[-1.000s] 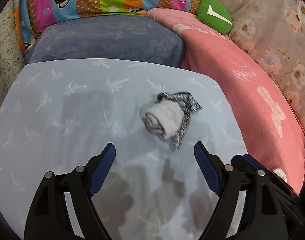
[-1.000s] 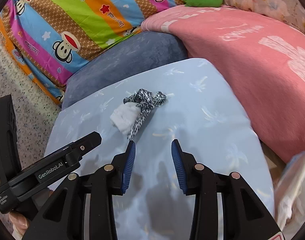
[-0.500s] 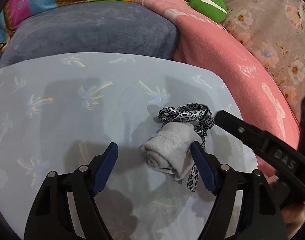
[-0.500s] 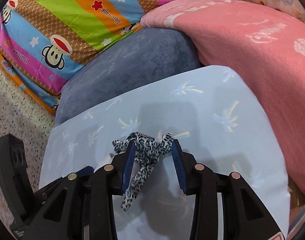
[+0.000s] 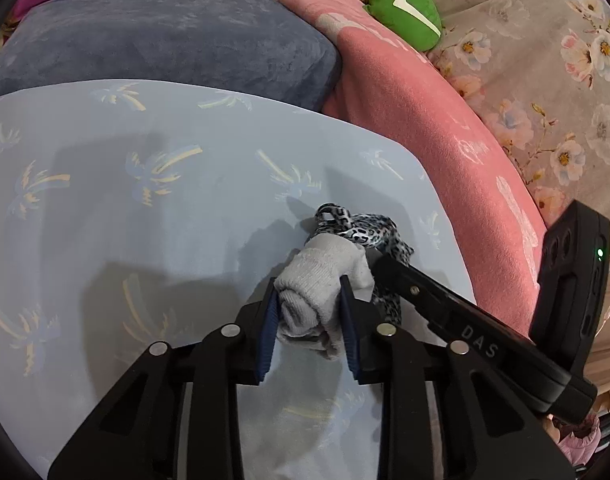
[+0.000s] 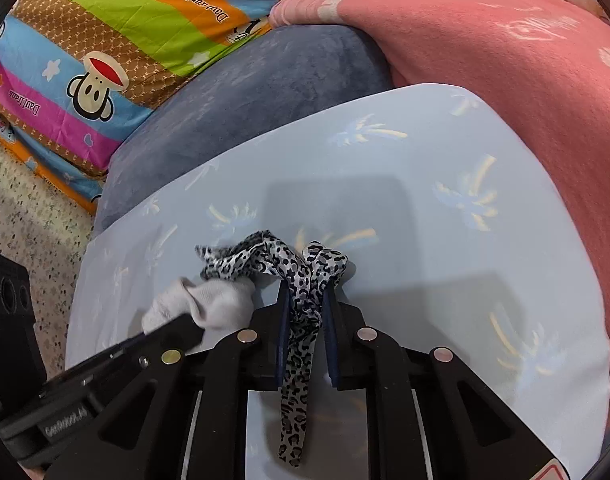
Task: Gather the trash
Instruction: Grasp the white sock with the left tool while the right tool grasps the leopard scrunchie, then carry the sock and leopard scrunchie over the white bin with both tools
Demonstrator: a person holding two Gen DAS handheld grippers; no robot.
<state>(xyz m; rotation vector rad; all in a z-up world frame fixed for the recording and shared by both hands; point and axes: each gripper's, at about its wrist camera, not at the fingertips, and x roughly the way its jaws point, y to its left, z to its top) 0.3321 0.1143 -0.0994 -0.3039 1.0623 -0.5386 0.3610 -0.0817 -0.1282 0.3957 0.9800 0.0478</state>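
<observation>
A rolled grey sock (image 5: pixel 319 280) lies on the light blue palm-print cushion (image 5: pixel 145 208), tangled with a leopard-print ribbon (image 5: pixel 365 232). My left gripper (image 5: pixel 307 296) is shut on the sock, blue pads on both sides. In the right wrist view my right gripper (image 6: pixel 308 292) is shut on the leopard-print ribbon (image 6: pixel 301 280), whose tail hangs down between the fingers. The sock (image 6: pixel 209 304) lies left of it, partly hidden by the left gripper's finger. The right gripper's body crosses the left wrist view at lower right.
A dark blue-grey cushion (image 5: pixel 153 36) sits behind the blue one. A pink blanket (image 5: pixel 445 128) lies to the right, with a green plush (image 5: pixel 405 12) and floral fabric (image 5: pixel 545 60) beyond. A striped cartoon-monkey quilt (image 6: pixel 117 40) and speckled floor (image 6: pixel 29 216) are at left.
Both grippers moved forward onto the bundle and closed: the left shut on the grey sock, the right shut on the leopard-print ribbon.
</observation>
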